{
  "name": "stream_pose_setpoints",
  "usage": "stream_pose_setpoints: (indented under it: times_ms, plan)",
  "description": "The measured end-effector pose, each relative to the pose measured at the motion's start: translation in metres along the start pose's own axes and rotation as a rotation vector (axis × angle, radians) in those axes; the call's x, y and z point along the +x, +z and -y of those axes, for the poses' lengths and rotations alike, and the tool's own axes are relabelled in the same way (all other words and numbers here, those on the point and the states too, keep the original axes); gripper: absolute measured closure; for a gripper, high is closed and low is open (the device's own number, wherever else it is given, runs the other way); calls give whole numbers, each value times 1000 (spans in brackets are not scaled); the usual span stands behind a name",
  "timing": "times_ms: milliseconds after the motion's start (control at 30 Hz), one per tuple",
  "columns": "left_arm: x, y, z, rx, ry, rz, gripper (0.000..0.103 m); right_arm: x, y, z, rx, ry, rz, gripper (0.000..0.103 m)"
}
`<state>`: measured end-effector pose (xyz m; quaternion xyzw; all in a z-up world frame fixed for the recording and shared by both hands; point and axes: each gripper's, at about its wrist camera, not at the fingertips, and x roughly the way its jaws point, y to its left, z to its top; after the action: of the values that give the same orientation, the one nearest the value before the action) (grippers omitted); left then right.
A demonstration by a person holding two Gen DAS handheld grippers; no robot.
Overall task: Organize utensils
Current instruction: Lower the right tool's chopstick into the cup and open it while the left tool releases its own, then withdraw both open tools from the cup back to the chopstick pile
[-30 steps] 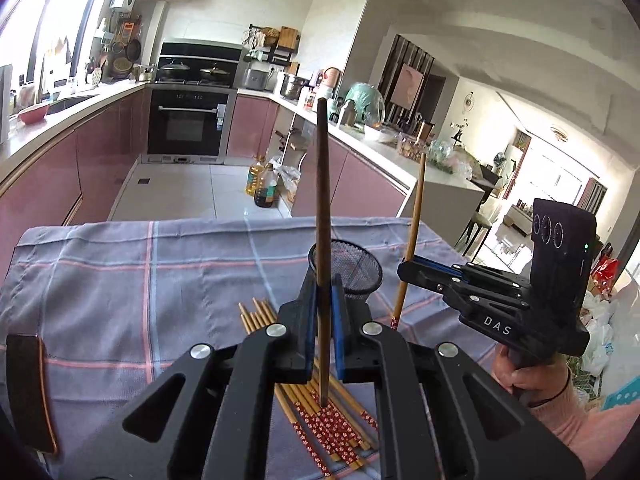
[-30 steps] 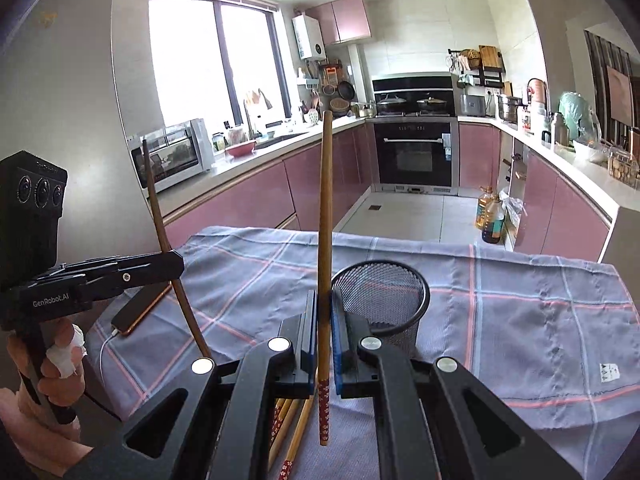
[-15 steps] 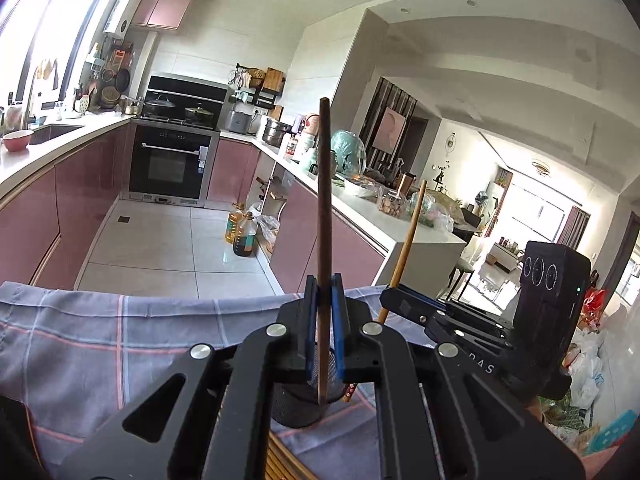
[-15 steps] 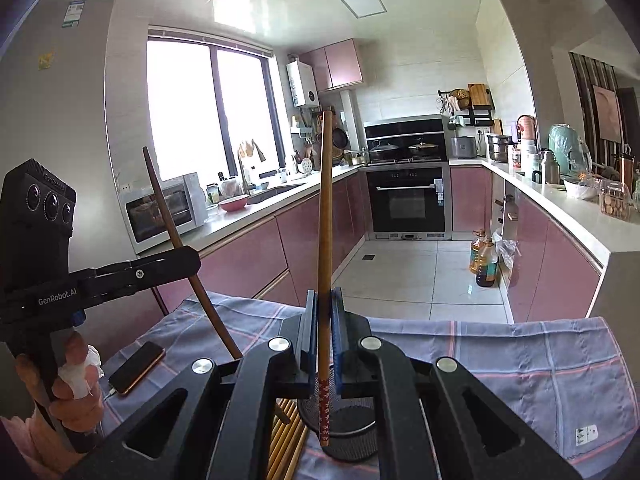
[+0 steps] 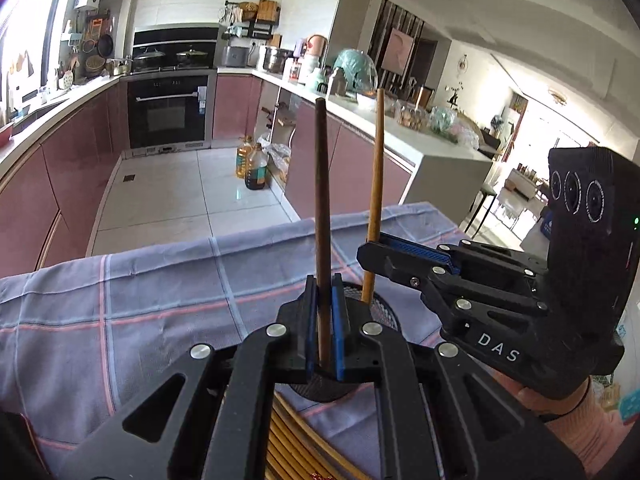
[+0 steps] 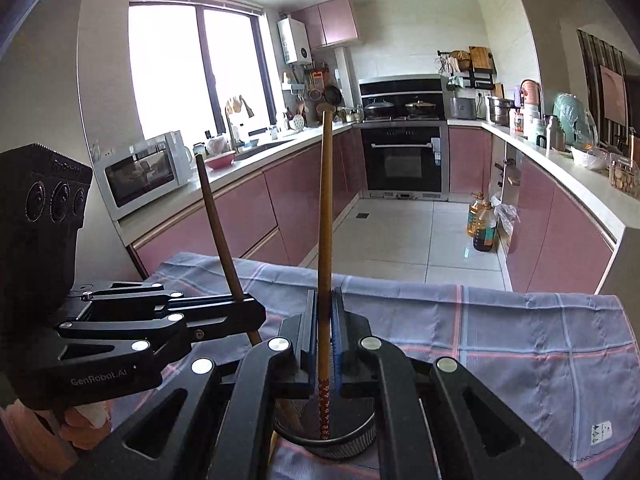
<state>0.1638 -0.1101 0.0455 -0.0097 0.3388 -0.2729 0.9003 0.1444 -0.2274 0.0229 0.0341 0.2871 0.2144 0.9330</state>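
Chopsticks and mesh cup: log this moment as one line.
left gripper: shut on dark chopstick | right gripper: shut on light chopstick | both upright over mesh cup | more chopsticks on cloth

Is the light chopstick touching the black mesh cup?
Cannot tell. In the right wrist view the light chopstick, clamped in the right tongs, reaches down inside the black mesh cup, but contact with the bottom is unclear.

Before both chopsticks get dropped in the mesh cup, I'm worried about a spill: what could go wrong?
1. The left hand-held gripper and right hand-held gripper crowd over the small mesh cup, so the dark chopstick and light chopstick may clash.
2. A bump could tip the cup.
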Motion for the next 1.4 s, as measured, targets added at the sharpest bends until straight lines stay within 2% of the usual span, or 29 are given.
stream_pose_setpoints:
  times_ms: [133,333,433,500,667,800,900,1067,1133,1233,1400]
  plan:
    - [17,-2,-7,0,8,-25,95,19,-10,0,7,-9,-73,98]
    - [36,-2,-16,-7,24,-40,94,33,-13,1,30,-19,-96,97]
    - [38,-1,-16,-13,33,-39,94,38,-12,2,43,-40,-97,94]
    - [37,-4,-19,-23,46,-30,90,36,-12,3,47,-55,-85,87]
    - [15,-14,-29,-38,91,37,80,18,-15,0,27,-73,-47,80]
    - [-16,-31,-36,-35,114,101,71,-9,-20,-12,-4,-24,-5,74]
    - [-34,-48,-42,-33,129,115,66,-25,-31,-24,-46,22,-3,69]
    - [-44,-86,-58,-43,166,62,63,-23,-64,-40,-79,68,-92,69]
    - [-41,-102,-66,-72,158,26,63,-14,-78,-45,-83,67,-142,69]
    - [-33,-127,-75,-94,186,-23,63,2,-100,-48,-62,71,-216,69]
    - [-18,-158,-81,-115,168,-111,63,17,-120,-55,-76,41,-286,69]
